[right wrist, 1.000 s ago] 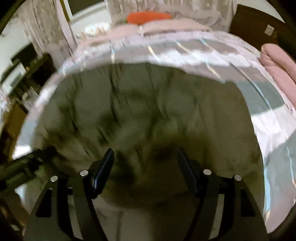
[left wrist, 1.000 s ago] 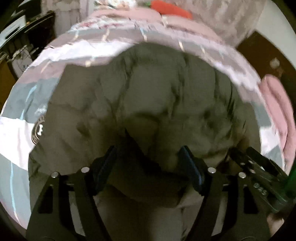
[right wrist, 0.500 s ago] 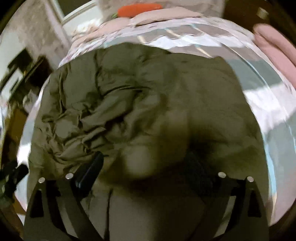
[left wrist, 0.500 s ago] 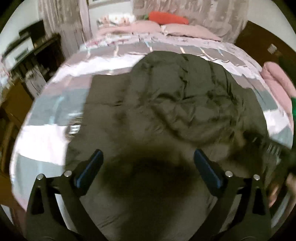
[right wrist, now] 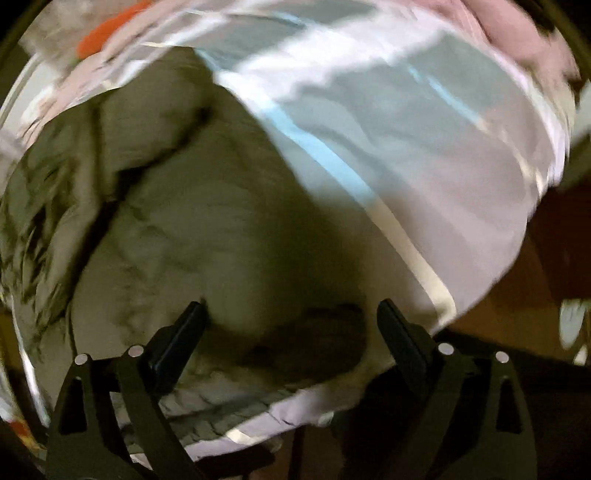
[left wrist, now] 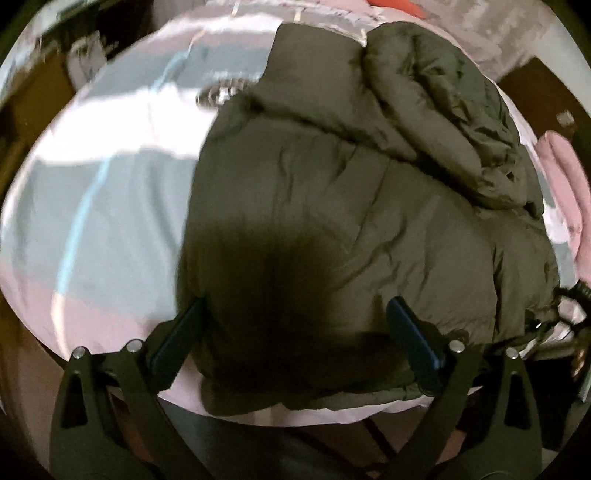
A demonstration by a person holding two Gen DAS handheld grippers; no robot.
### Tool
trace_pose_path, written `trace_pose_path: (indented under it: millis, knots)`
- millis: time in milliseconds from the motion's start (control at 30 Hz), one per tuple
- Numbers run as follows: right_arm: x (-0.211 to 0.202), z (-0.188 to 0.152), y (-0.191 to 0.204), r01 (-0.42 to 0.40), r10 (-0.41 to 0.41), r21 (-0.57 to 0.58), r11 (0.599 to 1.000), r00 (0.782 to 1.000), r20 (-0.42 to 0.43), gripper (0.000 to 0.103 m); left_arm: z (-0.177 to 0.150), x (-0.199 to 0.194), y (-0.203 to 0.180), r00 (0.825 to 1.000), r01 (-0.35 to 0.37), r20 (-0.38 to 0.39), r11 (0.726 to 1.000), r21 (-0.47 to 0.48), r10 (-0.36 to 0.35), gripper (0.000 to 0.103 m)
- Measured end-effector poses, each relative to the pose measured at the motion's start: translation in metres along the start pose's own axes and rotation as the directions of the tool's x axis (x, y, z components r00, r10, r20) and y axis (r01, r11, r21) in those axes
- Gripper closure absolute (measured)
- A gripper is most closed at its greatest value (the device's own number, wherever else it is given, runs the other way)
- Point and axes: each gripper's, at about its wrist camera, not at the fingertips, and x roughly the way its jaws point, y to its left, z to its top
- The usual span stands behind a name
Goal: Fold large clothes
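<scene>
A large dark olive puffer jacket lies on the bed, with one part folded over on top at the far right. It also fills the left half of the right wrist view, which is blurred. My left gripper is open and empty above the jacket's near edge. My right gripper is open and empty above the jacket's near corner at the foot of the bed.
The bed sheet is grey, white and pink, and also shows in the right wrist view. A pink blanket lies at the right. An orange pillow lies at the head. Dark floor shows past the bed edge.
Both grippers opened wider, let go of the jacket and pulled back toward the foot of the bed. The left view swung left, the right view swung right. The jacket now lies folded over.
</scene>
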Motion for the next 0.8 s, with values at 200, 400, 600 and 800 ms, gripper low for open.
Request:
trace_pose_path:
  millis: [200,400,600,800]
  knots:
    - [0.043,-0.002,-0.016,-0.206,0.228,0.154,0.966,0.963,-0.141,0.001,-0.002,0.021,-0.012,0.998,0.006,-0.070,1.000,-0.006,-0.006,0.036]
    - [0.031,-0.006,-0.010,-0.272,0.283,0.113,0.956,0.954,-0.101,0.059,0.004,0.020,0.010,0.984,0.147,-0.085,0.983,-0.108,-0.157,0.083]
    - [0.017,-0.006,-0.014,-0.186,0.199,0.118,0.975,0.974,-0.107,0.046,0.004,0.016,0.027,0.974,0.186,-0.099,0.968,-0.170,-0.204,0.079]
    - [-0.052,-0.001,-0.027,-0.221,0.188,0.187,0.957,0.965,0.181,0.019,0.012,0.022,0.021,0.979,0.163,-0.100,0.973,-0.161,-0.180,0.048]
